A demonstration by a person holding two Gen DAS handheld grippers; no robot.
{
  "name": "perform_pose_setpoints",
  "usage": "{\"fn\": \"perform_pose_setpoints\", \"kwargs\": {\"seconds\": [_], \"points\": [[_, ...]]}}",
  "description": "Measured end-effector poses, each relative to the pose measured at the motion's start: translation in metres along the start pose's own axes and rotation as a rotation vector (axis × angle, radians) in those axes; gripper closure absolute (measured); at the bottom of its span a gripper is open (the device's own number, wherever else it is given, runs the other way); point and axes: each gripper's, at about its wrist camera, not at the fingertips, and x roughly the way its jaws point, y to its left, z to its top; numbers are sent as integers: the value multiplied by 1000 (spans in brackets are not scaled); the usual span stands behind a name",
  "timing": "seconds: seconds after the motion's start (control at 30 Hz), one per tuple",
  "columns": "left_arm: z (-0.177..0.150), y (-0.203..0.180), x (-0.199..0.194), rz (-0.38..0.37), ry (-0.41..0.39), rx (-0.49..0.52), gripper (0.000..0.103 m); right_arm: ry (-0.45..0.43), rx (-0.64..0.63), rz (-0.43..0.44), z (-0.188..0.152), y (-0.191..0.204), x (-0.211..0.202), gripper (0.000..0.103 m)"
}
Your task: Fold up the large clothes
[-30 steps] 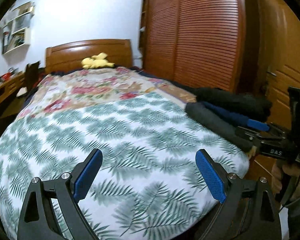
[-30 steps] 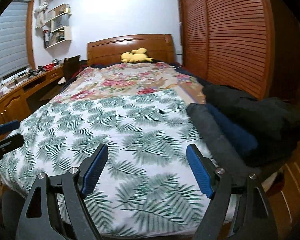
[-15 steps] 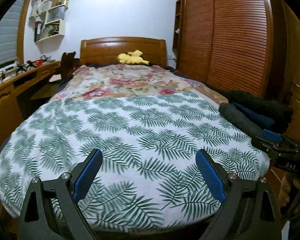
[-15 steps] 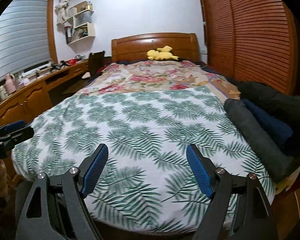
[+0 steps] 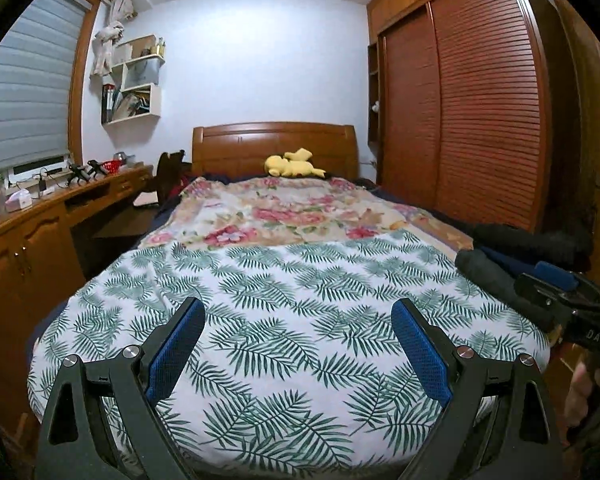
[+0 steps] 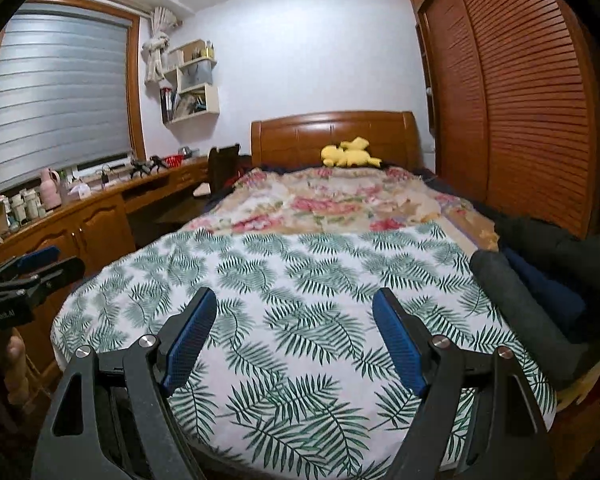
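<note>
Both grippers have tipped up and back, so more wall and ceiling shows now. That looks like stepping away, not reaching in. Low in the frame, the left gripper (image 5: 298,332) and right gripper (image 6: 294,322) hang with blue-padded fingers (image 6: 188,336) spread wide, holding nothing, over the white bed cover with green leaves (image 5: 300,300). At middle right, the dark grey, navy and black clothes (image 6: 540,292) lie in long rolls on the bed's edge, pointing toward the wooden headboard (image 5: 274,144). Whether they await folding or are finished, I cannot tell.
</note>
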Motion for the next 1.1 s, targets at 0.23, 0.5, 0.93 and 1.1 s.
{"fn": "perform_pose_setpoints", "kwargs": {"seconds": [0.23, 0.5, 0.93, 1.1], "points": [[-16, 7, -3, 4, -7, -5, 8, -22, 3, -6, 0, 1, -7, 22], [-13, 12, -4, 4, -4, -12, 8, -17, 2, -13, 0, 1, -6, 22], [-13, 12, -5, 2, -6, -13, 8, -16, 2, -12, 0, 1, -6, 22], [-14, 13, -6, 1, -8, -15, 8, -17, 2, -12, 0, 1, -6, 22]]}}
